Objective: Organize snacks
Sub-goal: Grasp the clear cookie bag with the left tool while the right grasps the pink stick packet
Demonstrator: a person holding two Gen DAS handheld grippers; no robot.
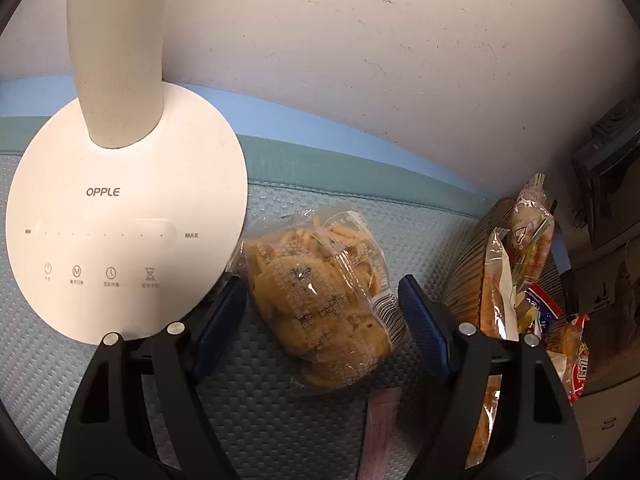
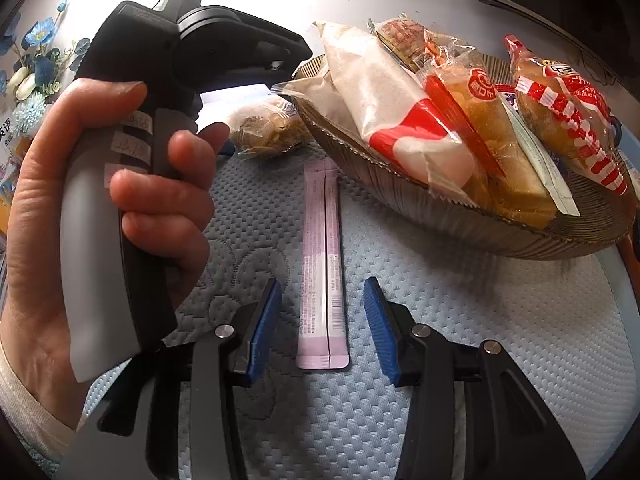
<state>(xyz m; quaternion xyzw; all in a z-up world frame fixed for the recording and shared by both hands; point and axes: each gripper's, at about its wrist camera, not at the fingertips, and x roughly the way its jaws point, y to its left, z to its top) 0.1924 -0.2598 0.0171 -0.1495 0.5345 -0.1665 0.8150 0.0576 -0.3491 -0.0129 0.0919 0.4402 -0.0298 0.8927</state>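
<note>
- Left wrist view: my left tool [image 1: 322, 308] stands wide and holds nothing. One clear bag of chips [image 1: 320, 296] lies on the worktop mat [image 1: 280, 420] between the blue pads [image 1: 420, 320], slightly nearer the right one; I cannot tell whether either pad touches it. Its long axis runs from far left to near right, skewed to my line of approach.
- Same view: the white lamp base [image 1: 120, 208] sits just left of the bag, touching or nearly touching its far corner. The ribbed bowl [image 1: 468, 272] of snacks stands to the right, near the bag. One end of the pink stick sachet [image 1: 380, 432] shows low between the fingers.
- Right wrist view: my right tool [image 2: 322, 328] is also wide and empty. The single sachet [image 2: 322, 264] lies flat on the mat, its near end between the pads, its long axis pointing straight away from me. I judge a close here would take it across its narrow width.
- Same view: the bowl [image 2: 440, 220] sits ahead and to the right of the sachet, near but apart. I count about five wrapped snacks in it, overlapping, so the number is unsure. A hand [image 2: 120, 200] grips the left tool's handle at left; the bag [image 2: 268, 130] lies beyond it.
- My judgement: two snacks remain outside the bowl, one per tool, each already lined up.
</note>
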